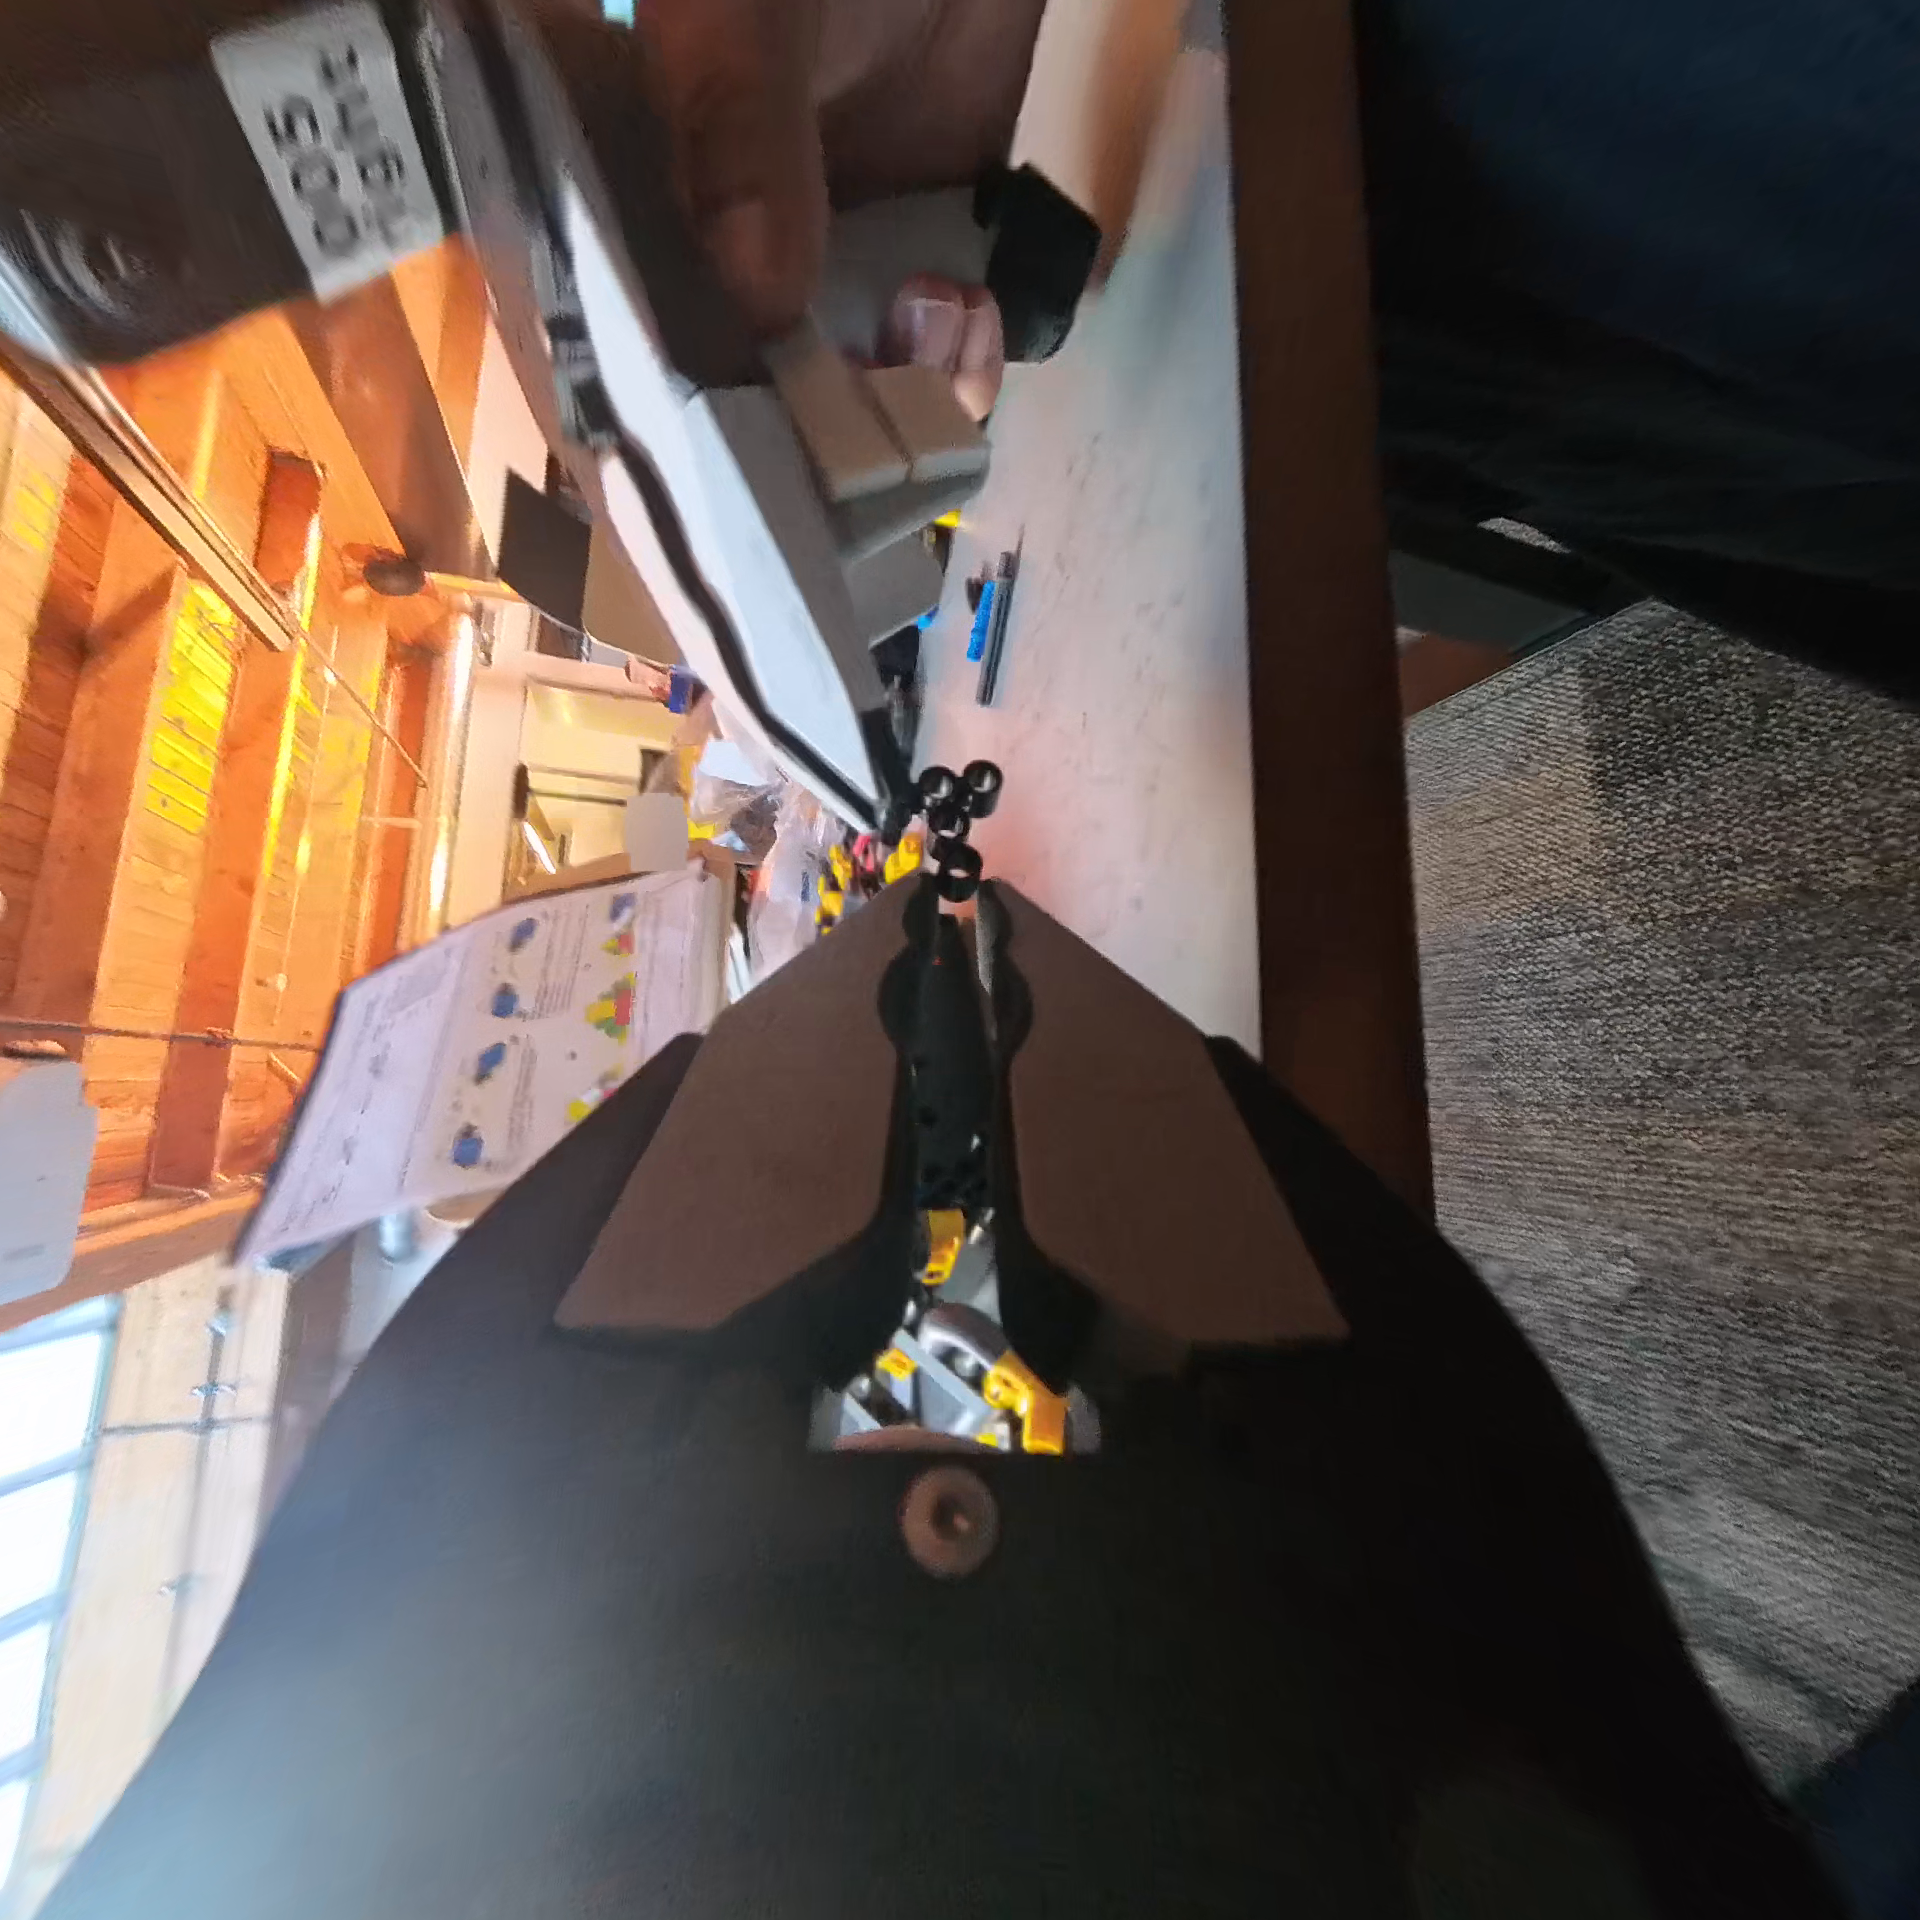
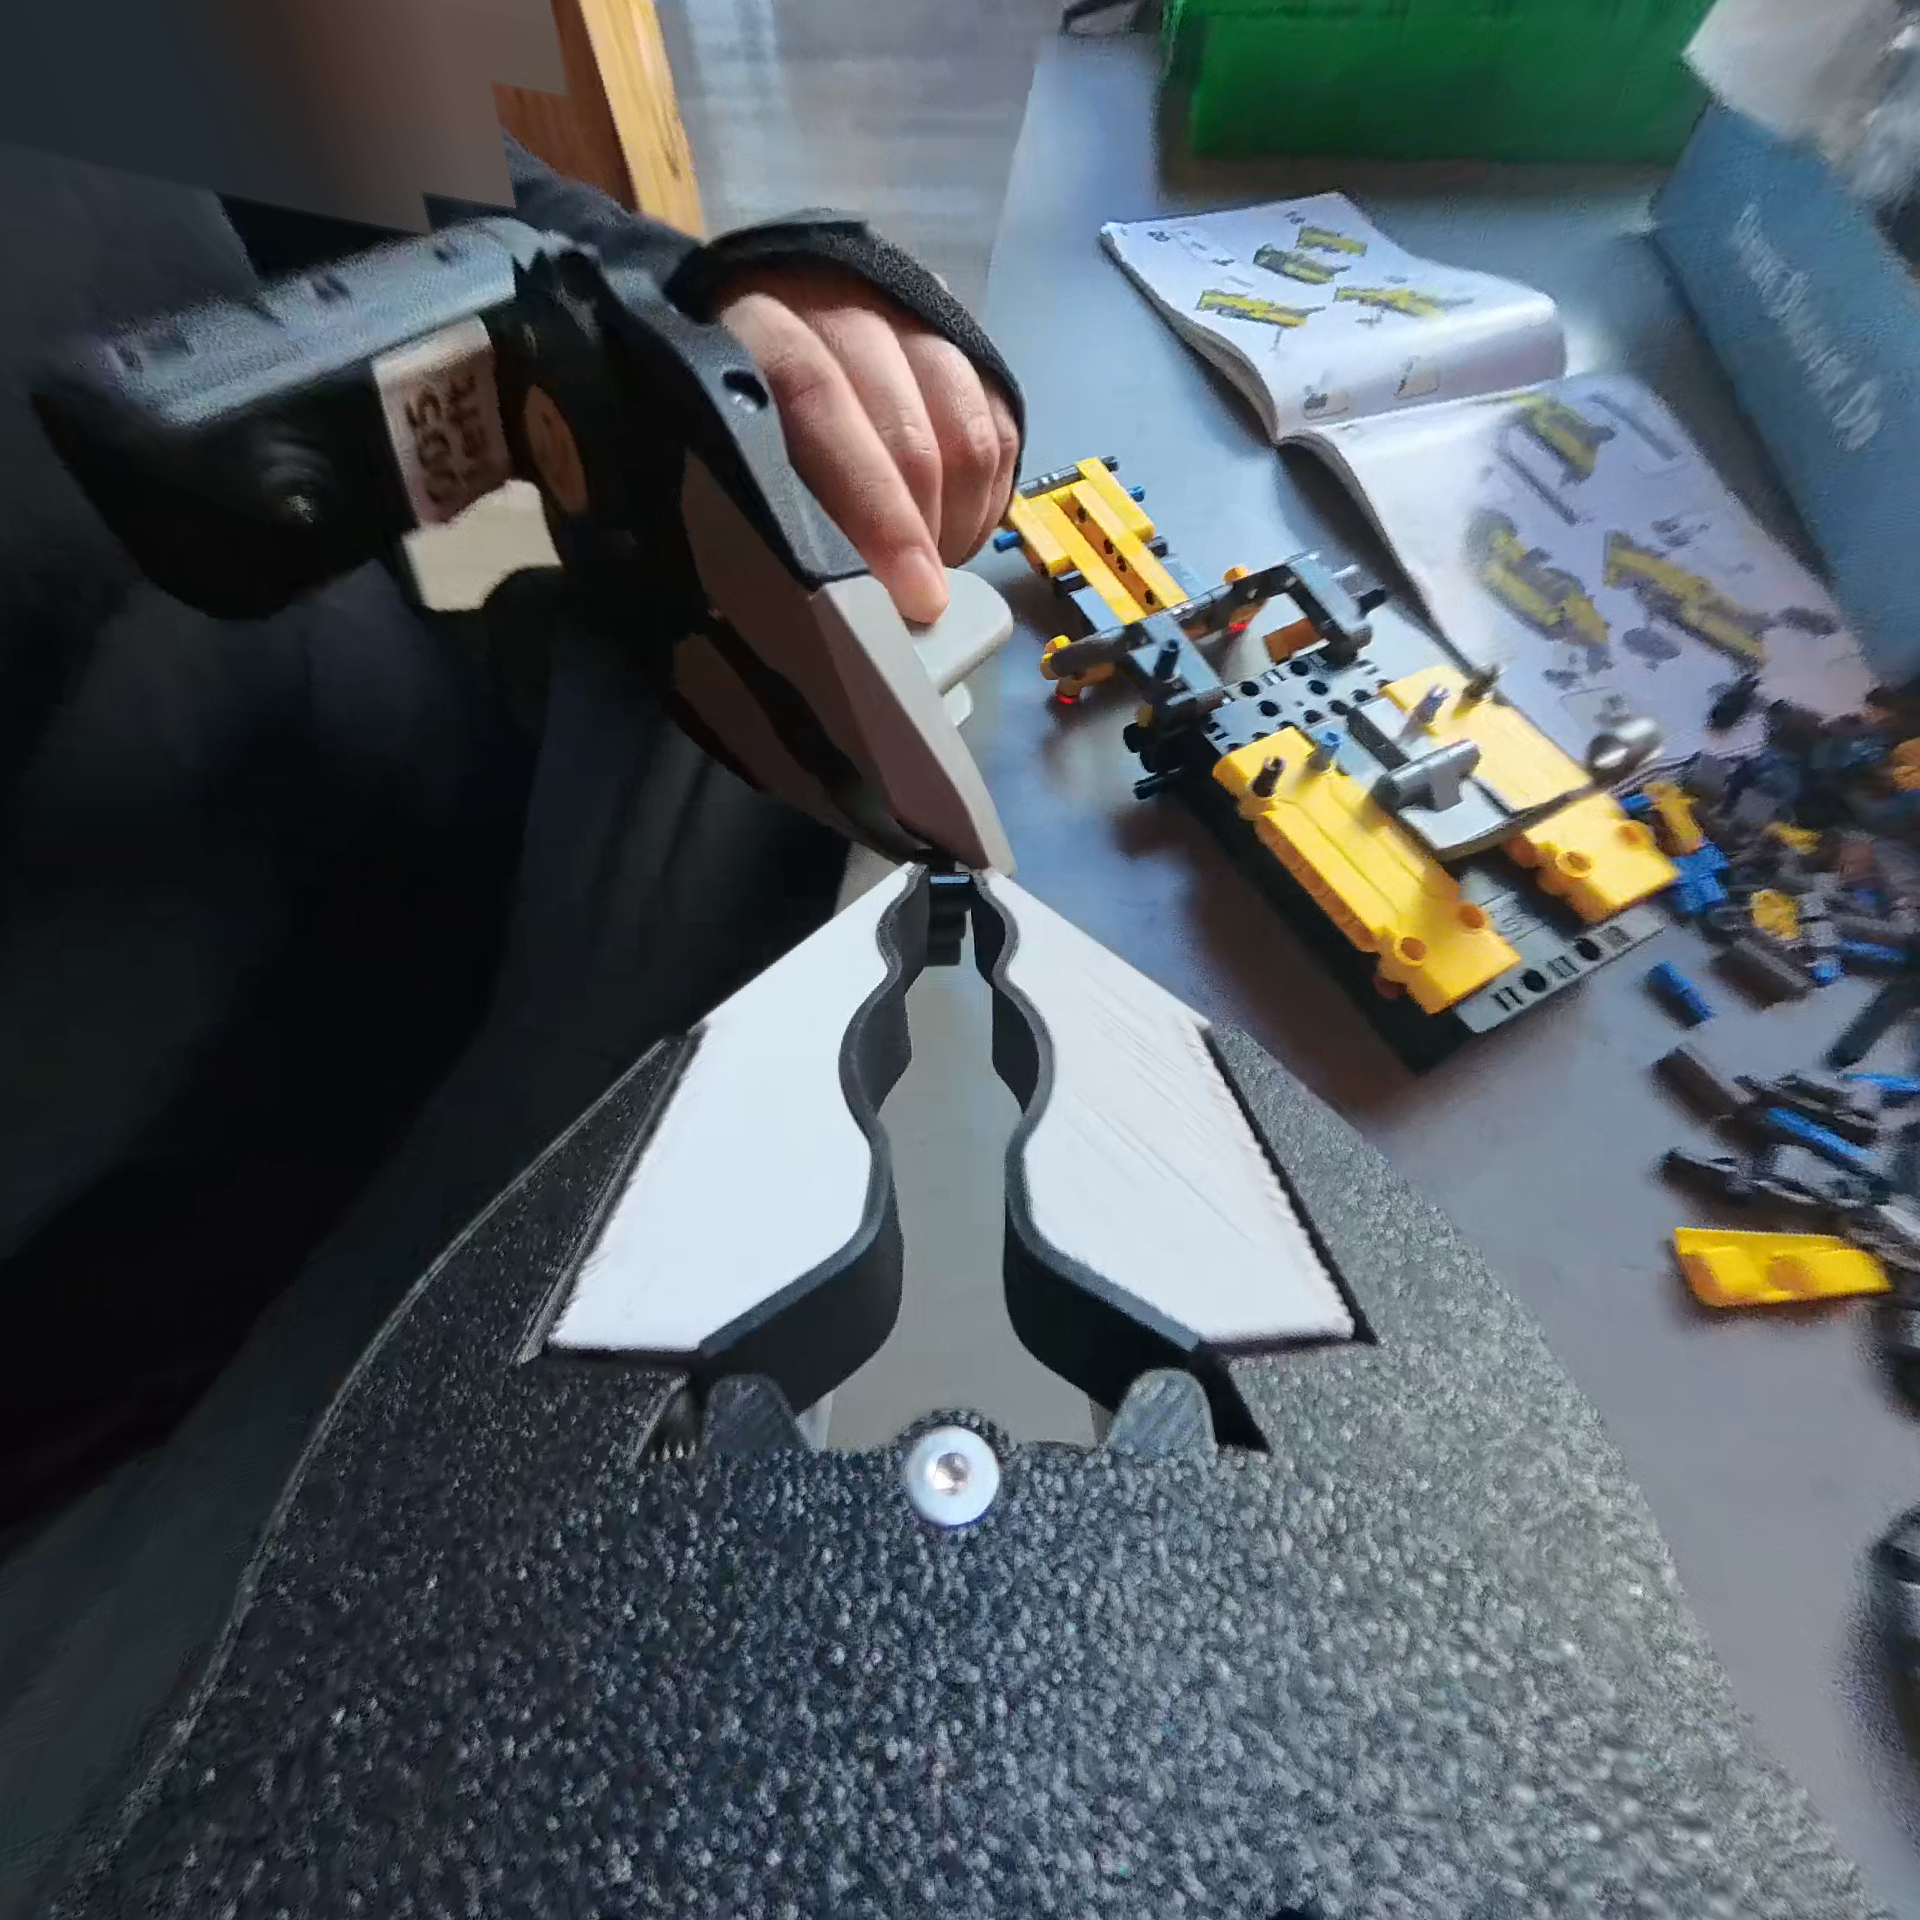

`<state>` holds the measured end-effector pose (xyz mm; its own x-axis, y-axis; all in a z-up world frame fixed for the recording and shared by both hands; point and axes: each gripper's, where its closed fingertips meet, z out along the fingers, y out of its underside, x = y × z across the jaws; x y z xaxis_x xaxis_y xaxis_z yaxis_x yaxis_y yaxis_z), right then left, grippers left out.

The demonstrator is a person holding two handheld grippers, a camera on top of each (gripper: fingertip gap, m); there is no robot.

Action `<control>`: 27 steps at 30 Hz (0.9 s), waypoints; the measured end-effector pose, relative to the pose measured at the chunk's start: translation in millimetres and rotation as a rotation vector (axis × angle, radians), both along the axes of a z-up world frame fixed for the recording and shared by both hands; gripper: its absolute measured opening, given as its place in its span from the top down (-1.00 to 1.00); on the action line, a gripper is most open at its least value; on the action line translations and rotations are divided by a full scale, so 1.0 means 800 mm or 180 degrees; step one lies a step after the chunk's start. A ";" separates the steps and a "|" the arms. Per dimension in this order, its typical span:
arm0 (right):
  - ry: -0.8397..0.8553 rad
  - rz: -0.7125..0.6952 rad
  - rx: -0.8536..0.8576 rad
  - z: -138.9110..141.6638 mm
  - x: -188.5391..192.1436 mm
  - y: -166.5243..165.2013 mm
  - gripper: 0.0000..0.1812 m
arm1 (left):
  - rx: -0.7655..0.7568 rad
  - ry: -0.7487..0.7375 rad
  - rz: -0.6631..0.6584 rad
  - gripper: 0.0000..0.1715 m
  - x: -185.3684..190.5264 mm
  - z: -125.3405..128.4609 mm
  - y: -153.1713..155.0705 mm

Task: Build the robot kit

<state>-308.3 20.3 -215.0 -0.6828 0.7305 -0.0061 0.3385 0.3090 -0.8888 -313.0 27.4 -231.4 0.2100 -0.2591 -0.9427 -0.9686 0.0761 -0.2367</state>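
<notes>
Two grippers (image 2: 951,883), one yellow model (image 2: 1351,790), two booklets (image 2: 1351,312), one black piece (image 1: 956,821)

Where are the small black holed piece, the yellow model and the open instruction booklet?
black holed piece (image 1: 958,821): left wrist view, its ring cluster.
yellow model (image 2: 1351,821): right wrist view, front yellow beam.
instruction booklet (image 2: 1340,301): right wrist view, left page.

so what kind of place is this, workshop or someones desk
Probably a hobby or work table indoors, set up for building a brick model: a half-built yellow and black model, an open instruction booklet and a heap of loose parts. Timber walls show behind.
</notes>
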 end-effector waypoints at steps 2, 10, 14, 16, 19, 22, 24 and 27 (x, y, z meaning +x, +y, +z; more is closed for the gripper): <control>0.0232 -0.0113 0.0444 -0.002 -0.004 0.008 0.92 | -0.0184 -0.0206 0.0166 0.96 -0.007 -0.002 0.002; 0.0744 0.0026 0.2378 -0.037 0.001 0.021 0.91 | -0.0727 -0.1204 0.0429 0.82 -0.011 0.008 -0.009; 0.0695 0.0171 0.2662 -0.055 0.014 0.028 0.93 | -0.1005 -0.1387 0.0558 0.82 -0.015 -0.012 -0.013; 0.0622 0.0023 0.2694 -0.053 0.016 0.041 0.90 | -0.1076 -0.1379 0.0667 0.83 -0.021 -0.021 -0.013; 0.0516 -0.0209 0.2530 -0.048 0.021 0.057 0.77 | -0.1188 -0.1416 0.0730 0.86 -0.021 -0.030 -0.014; 0.0379 -0.0444 0.2308 -0.044 0.029 0.070 0.77 | -0.1224 -0.1493 0.0719 0.88 -0.018 -0.030 -0.013; 0.0267 -0.0753 0.2142 -0.039 0.037 0.092 0.78 | -0.1252 -0.1565 0.0733 0.87 -0.018 -0.030 -0.014; 0.0036 -0.1403 0.1740 -0.033 0.053 0.143 0.83 | -0.1224 -0.1685 0.0723 0.88 -0.018 -0.028 -0.015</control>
